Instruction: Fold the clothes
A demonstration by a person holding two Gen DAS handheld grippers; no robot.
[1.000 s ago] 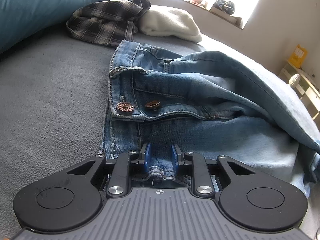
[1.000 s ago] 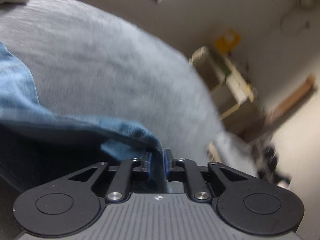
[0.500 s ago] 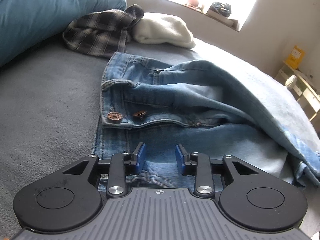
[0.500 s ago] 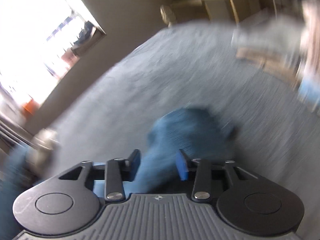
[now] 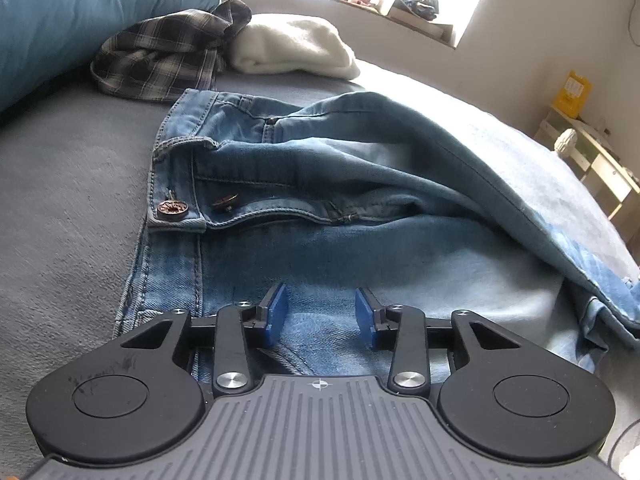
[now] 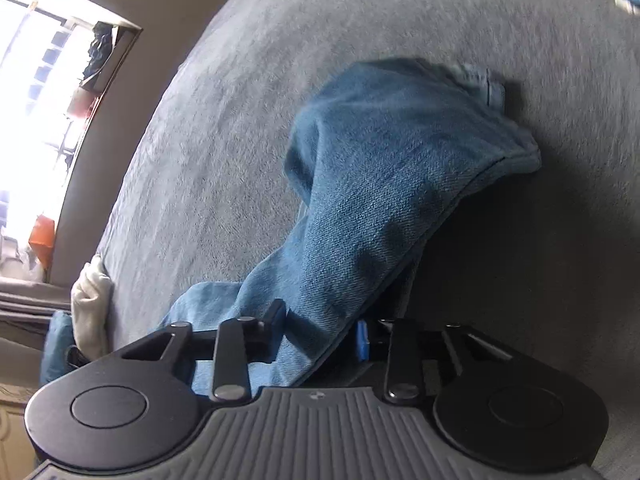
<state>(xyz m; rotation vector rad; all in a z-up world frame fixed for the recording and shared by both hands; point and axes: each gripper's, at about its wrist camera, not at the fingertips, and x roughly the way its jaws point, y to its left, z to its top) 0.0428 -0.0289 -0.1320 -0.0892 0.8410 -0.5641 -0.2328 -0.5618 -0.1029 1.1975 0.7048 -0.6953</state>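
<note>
Blue jeans (image 5: 340,184) lie on the grey bed, waistband to the left with two copper buttons (image 5: 173,207), one leg folded over the other. My left gripper (image 5: 320,314) is open and hovers just above the denim near the waistband, holding nothing. In the right wrist view a jeans leg (image 6: 384,168) drapes over the bed and runs down between the fingers of my right gripper (image 6: 322,328), which is open around the cloth, not clamped.
A plaid shirt (image 5: 160,56) and a white folded garment (image 5: 296,46) lie at the head of the bed beside a teal pillow (image 5: 72,12). A windowsill runs behind them. A white shelf unit (image 5: 592,160) stands off the bed's right side.
Both grippers have opened: the left let go of the denim by the waistband and drew back. The right swung round and released its pinch on the jeans leg.
</note>
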